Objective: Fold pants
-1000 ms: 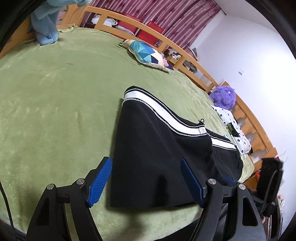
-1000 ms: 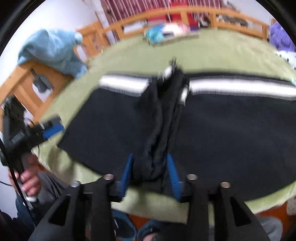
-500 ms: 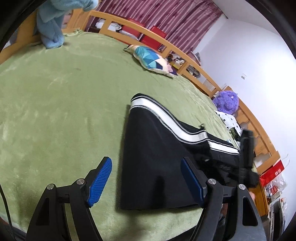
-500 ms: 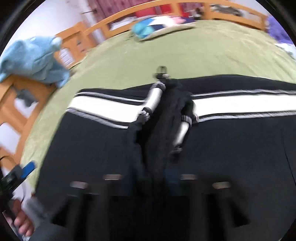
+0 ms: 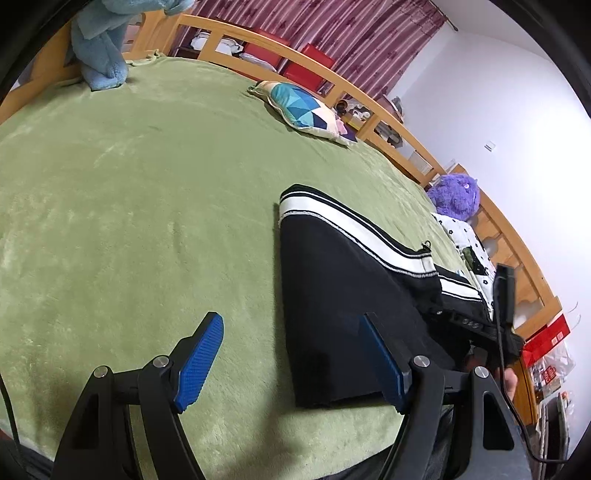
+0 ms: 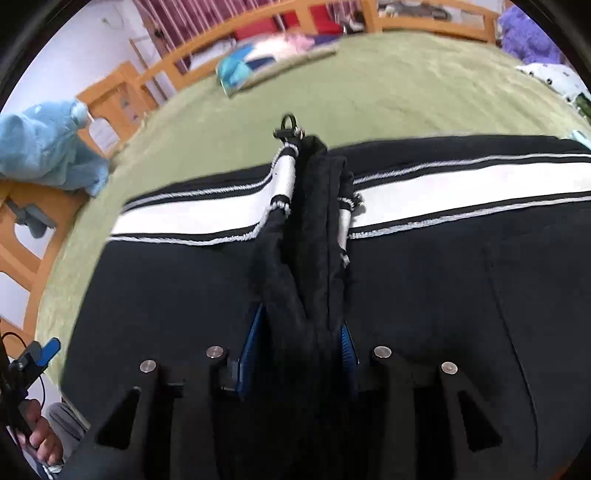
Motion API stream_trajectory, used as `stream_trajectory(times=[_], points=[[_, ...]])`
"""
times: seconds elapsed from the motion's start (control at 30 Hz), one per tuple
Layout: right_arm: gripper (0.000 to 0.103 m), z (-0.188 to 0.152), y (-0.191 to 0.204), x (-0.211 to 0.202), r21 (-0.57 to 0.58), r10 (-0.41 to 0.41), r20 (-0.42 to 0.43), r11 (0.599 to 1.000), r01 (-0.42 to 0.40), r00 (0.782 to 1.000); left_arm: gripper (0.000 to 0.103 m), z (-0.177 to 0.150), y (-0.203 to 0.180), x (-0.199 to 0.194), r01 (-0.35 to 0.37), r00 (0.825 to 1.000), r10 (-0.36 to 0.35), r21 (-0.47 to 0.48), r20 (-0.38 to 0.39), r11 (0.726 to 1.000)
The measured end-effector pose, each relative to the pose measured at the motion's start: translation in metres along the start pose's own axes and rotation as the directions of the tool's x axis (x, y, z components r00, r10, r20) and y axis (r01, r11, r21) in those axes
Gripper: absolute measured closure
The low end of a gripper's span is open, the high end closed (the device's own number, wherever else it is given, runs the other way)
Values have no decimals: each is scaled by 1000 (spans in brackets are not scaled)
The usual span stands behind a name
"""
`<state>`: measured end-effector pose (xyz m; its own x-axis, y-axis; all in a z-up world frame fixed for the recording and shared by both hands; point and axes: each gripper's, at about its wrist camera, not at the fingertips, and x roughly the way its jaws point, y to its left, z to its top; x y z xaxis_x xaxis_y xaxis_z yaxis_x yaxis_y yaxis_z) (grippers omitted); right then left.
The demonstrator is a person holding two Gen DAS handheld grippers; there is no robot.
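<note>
Black pants [image 5: 332, 295] with a broad white side stripe edged in thin black-and-white lines lie on a moss-green blanket [image 5: 129, 206]. A teal, blue and white geometric-patterned pillow [image 5: 303, 110], a purple plush toy [image 5: 456, 194], a pale-blue towel [image 5: 99, 55] and maroon striped curtains [image 5: 347, 33] surround them.

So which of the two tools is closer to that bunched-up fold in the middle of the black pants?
The right. The right tool has the bunched fold between its blue fingers. The left tool hangs open over the pants' end edge, off to the side, touching nothing.
</note>
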<state>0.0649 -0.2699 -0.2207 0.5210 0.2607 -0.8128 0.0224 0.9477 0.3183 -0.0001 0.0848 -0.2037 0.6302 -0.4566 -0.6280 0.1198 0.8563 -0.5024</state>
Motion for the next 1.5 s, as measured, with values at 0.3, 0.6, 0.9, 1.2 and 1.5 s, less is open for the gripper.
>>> stream_trajectory(times=[0.3,0.6,0.9,1.2,1.5], points=[[60,-34,6,-55,-58,2,86,998,3,996,30,-2,-27,6,5,999,-3,52,-38,999],[56,-57,-7,-71,-73,7,76,997,-1,997,29,-3,-57,19,-44,996,53,122,-76,992],[51,-49,-73,-142,-39,-200,231,976,214,952,31,24,-77,27,-93,995,98,153,-27,984],[49,-52,-236,-172,381,-309,209,900,213,928,35,34,-71,59,-160,983,171,136,-72,978],[41,-51,-296,-139,504,-208,226,861,68,952,34,42,-64,83,-116,980,132,117,-147,986]])
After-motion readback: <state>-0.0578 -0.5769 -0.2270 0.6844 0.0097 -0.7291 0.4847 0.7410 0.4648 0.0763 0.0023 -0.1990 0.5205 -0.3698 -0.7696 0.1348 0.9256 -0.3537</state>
